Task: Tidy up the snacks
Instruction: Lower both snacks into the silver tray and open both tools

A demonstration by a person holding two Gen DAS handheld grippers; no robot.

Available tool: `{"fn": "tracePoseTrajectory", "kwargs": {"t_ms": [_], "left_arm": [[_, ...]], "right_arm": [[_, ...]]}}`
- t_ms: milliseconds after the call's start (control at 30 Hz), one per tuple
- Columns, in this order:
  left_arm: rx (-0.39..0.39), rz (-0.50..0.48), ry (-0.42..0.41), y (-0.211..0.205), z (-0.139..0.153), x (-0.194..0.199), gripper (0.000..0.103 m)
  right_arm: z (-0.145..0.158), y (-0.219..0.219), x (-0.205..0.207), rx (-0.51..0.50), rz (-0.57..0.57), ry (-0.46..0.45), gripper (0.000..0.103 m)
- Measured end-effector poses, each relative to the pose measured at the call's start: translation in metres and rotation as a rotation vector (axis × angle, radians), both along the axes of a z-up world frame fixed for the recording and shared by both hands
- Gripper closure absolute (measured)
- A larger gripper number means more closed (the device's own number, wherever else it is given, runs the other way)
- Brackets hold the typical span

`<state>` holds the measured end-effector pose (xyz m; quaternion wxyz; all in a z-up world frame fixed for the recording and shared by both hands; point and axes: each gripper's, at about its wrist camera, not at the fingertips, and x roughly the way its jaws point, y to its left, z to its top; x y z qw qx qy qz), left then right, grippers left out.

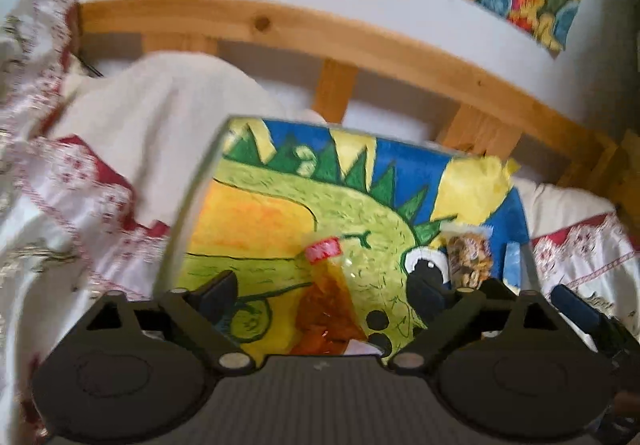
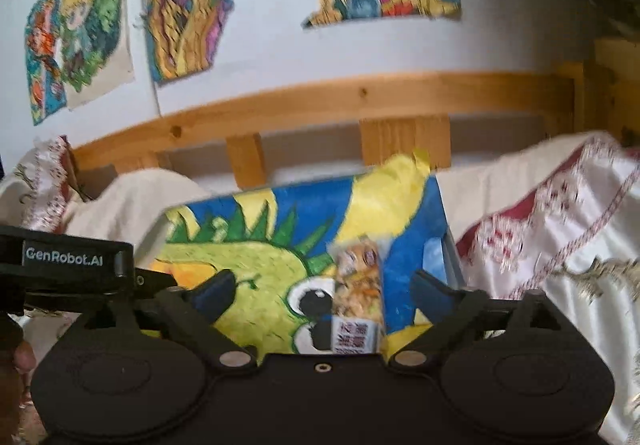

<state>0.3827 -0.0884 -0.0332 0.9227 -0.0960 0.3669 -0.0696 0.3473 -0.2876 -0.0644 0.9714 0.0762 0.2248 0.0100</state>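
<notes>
A shallow grey-rimmed tray [image 1: 280,205] lined with a bright dragon painting rests on the bed. In the left wrist view, an orange see-through snack packet with a red label [image 1: 332,309] lies on it between the wide-apart fingers of my left gripper [image 1: 324,293], and neither pad presses on it. A nut-mix snack bar [image 1: 468,261] lies further right on the tray. In the right wrist view that bar [image 2: 358,293] lies on the tray [image 2: 248,245] between the spread fingers of my right gripper [image 2: 324,293], touching neither. Both grippers are open.
White bedding with red embroidery [image 1: 80,185] surrounds the tray. A wooden slatted bed frame [image 1: 336,41] runs behind it, and colourful drawings [image 2: 192,5] hang on the white wall. The left gripper's body [image 2: 64,257] shows at the left edge of the right wrist view.
</notes>
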Motion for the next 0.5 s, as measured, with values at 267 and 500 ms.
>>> {"fn": "tracePoseTrajectory", "kwargs": {"t_ms": [267,500], "left_arm": [[-0.020,0.066,-0.100,0.050,0.027,-0.067,0.001],[0.030,0.077,-0.185,0.081,0.036,-0.129,0.001]], "right_arm": [[0.048,0.026,-0.043,-0.064,0.040,-0.083,0.001],[0.068,0.046,-0.094,-0.086,0.037,-0.114,0.001]]}}
